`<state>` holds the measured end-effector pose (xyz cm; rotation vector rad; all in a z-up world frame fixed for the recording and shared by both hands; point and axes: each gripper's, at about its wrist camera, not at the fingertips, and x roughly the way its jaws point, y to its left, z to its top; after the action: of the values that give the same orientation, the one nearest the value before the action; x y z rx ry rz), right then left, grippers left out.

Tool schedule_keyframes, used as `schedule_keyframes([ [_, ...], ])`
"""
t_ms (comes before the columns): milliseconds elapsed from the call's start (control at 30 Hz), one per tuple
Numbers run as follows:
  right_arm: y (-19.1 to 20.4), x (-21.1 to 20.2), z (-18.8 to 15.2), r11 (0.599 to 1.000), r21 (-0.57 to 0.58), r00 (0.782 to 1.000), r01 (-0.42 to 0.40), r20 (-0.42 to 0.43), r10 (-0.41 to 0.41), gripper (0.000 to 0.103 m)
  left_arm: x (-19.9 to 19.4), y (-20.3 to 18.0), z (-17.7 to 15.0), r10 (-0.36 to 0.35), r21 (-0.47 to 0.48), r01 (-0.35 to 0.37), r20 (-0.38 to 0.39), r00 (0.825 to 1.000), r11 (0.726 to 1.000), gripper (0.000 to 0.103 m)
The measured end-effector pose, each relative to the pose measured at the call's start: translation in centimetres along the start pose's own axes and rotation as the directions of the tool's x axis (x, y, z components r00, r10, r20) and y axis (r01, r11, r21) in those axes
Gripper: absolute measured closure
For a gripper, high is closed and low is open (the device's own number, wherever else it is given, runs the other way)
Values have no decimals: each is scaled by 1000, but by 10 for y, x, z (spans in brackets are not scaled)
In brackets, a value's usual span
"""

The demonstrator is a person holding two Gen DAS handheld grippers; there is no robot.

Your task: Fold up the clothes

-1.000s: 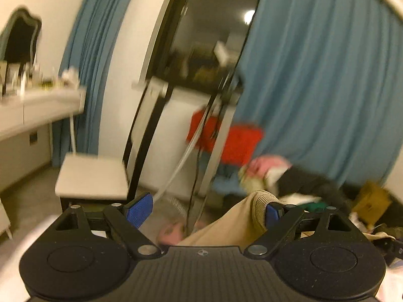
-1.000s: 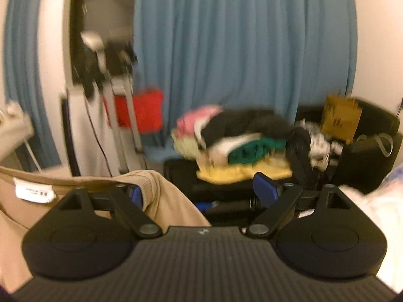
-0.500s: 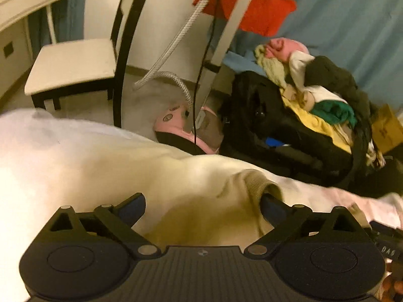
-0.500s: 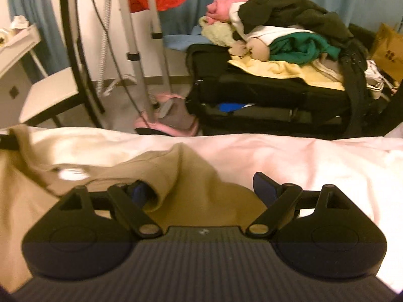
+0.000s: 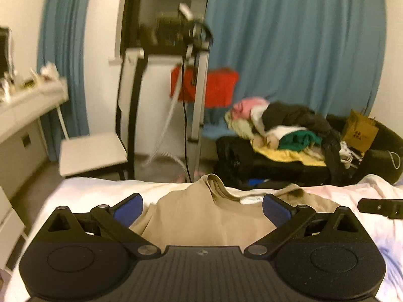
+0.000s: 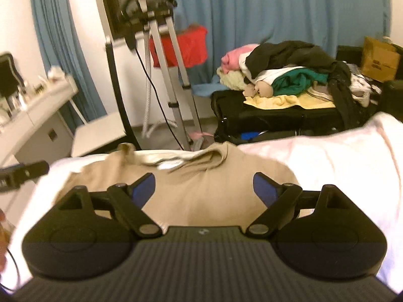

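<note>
A tan knit sweater (image 5: pixel 206 216) lies spread on the white bed sheet (image 6: pixel 327 156), neckline and label facing away, collar rumpled. A second ago each gripper pinched a shoulder; now the left gripper (image 5: pixel 202 207) and right gripper (image 6: pixel 204 187) hover spread and empty, so it seems laid out for folding.

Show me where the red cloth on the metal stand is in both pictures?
Left wrist view: the red cloth hangs just above the middle, left of the big blue curtain.
Right wrist view: the red cloth hangs upper middle-left, behind the stand's silver legs.
Shared landmark: the pile of clothes on the black suitcase, to the right of the red cloth in both views.
</note>
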<state>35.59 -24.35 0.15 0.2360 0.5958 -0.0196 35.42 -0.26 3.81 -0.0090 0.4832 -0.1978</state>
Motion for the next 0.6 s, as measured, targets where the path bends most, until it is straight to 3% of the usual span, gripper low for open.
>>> schedule_keyframes([
  [167, 13, -77, -47, 1000, -18, 997, -24, 72, 25, 17, -104, -13, -44, 22, 33, -25, 112, 993, 999, 0],
  [333, 26, -150, -95, 998, -44, 989, -43, 142, 49, 17, -175, -10, -92, -17, -21, 20, 139, 990, 1000, 0],
  [467, 22, -176, -130, 998, 6, 979, -66, 192, 63, 17, -189, -1, -125, -45, -64, 52, 107, 993, 997, 0],
  [600, 17, -171, -159, 995, 45, 975, -94, 206, 83, 17, -161, 21, -139, -38, -150, 41, 26, 999, 988, 0],
])
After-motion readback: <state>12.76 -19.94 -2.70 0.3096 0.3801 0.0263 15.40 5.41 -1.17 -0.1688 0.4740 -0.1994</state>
